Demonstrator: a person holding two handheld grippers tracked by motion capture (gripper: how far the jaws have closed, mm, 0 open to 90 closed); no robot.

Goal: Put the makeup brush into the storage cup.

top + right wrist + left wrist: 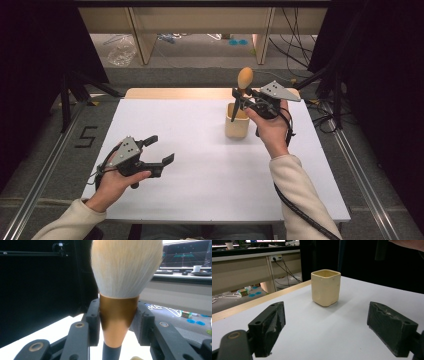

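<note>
- The white table (200,165) fills the middle of the high view; keep the work over its upper right part, where the cream cup (236,125) stands upright, and do not drag the cable across it.
- The right gripper (243,98) hovers just above the cup's mouth, in the upper right of the high view, its jaws clamped on the copper ferrule of the makeup brush (244,79). Keep that grip firm until the handle is well inside, as I judge the step to be lowering the brush into the cup.
- The left gripper (161,150) sits low at the left of the high view, jaws spread wide and holding nothing; it looks ready to steady the cup if it wobbles.
- The brush stands bristles up, dark handle pointing down toward the cup. Keep it vertical and centred over the opening so the handle tip misses the rim.
- In the right gripper view the pads (93,320) press the ferrule's taper, which could slip; lower slowly.
</note>
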